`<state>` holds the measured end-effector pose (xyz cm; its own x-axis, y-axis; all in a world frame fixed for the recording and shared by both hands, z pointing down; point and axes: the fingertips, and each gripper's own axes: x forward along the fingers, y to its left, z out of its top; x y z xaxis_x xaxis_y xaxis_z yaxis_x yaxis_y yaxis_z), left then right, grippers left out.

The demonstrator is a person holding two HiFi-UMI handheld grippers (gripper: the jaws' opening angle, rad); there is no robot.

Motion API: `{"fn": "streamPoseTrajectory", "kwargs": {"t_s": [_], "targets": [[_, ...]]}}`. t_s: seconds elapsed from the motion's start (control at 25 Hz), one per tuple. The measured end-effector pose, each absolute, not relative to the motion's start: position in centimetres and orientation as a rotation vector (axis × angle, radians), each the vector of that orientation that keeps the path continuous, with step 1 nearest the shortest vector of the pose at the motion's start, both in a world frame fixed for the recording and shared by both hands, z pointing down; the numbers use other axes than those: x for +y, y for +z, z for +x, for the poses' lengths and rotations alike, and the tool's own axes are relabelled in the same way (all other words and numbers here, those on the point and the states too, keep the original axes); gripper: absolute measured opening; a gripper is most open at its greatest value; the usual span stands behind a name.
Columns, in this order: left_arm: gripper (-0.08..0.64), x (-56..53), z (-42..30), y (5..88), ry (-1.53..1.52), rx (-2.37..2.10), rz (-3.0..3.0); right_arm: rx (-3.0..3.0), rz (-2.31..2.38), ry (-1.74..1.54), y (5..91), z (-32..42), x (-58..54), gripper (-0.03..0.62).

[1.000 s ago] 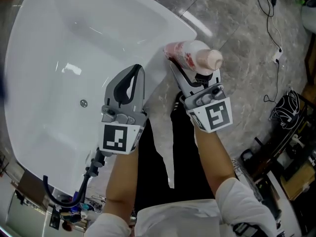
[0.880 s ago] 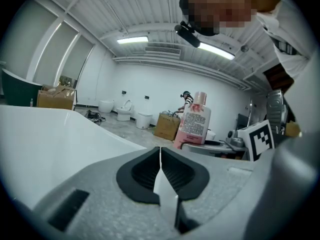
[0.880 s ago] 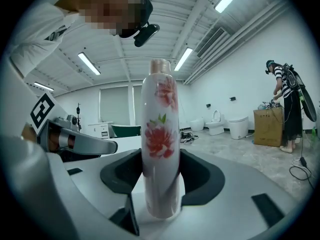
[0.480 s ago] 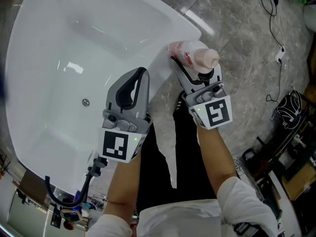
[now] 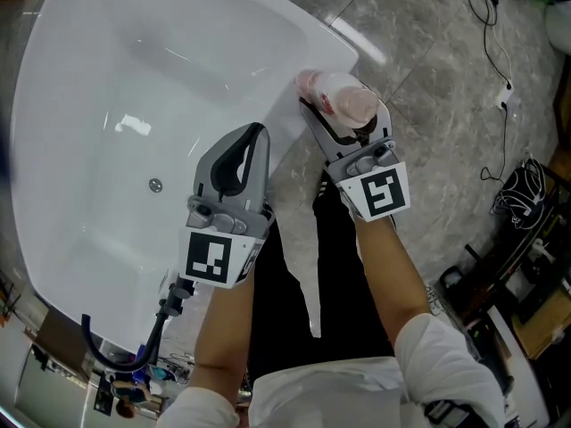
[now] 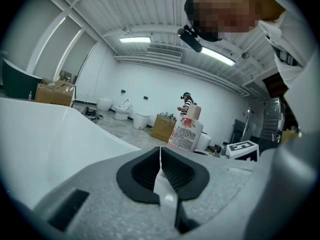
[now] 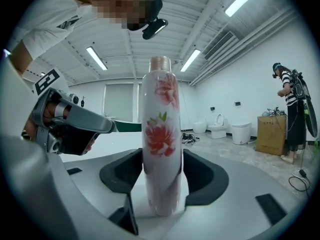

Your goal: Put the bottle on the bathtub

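Note:
A white bottle [image 5: 332,94] with pink flowers and a pinkish cap stands upright between the jaws of my right gripper [image 5: 337,121], which is shut on it. From the head view it hangs over the near corner of the white bathtub's rim [image 5: 284,105]; whether it touches the rim I cannot tell. The right gripper view shows the bottle [image 7: 161,134] clamped low on its body by the right gripper [image 7: 161,173]. My left gripper [image 5: 243,145] is shut and empty over the tub's edge. In its own view the left gripper [image 6: 161,165] faces the bottle [image 6: 186,132] past the bathtub [image 6: 45,139].
The tub's drain [image 5: 155,185] lies in the basin. Grey marble floor [image 5: 446,105] surrounds the tub, with cables [image 5: 496,52] and a black bag [image 5: 522,199] at right. A hose fitting [image 5: 107,350] sits at lower left. Toilets [image 7: 235,130], a cardboard box [image 7: 272,134] and another person [image 7: 292,114] stand behind.
My right gripper has carried the bottle a little to the left, toward the tub's rim. The left gripper has hardly moved.

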<state>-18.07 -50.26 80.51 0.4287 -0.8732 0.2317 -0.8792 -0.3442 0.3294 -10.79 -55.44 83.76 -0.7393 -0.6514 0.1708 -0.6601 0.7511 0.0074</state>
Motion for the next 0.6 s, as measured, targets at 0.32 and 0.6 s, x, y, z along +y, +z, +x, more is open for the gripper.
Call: {"fn": "streamPoseTrajectory", "kwargs": {"t_s": [0.32,0.6], "targets": [[0.021,-46.5,-17.5,77.7,0.034,-1.418,2.275,-2.658,1.073,0.259,83.9,-8.3,-51.2,0.242],[0.021,-46.1,-19.2,70.6,-0.049,-1.324,2.375,-2.547,1.279,0.273,74.9,-6.2,-50.3,0.199]]}}
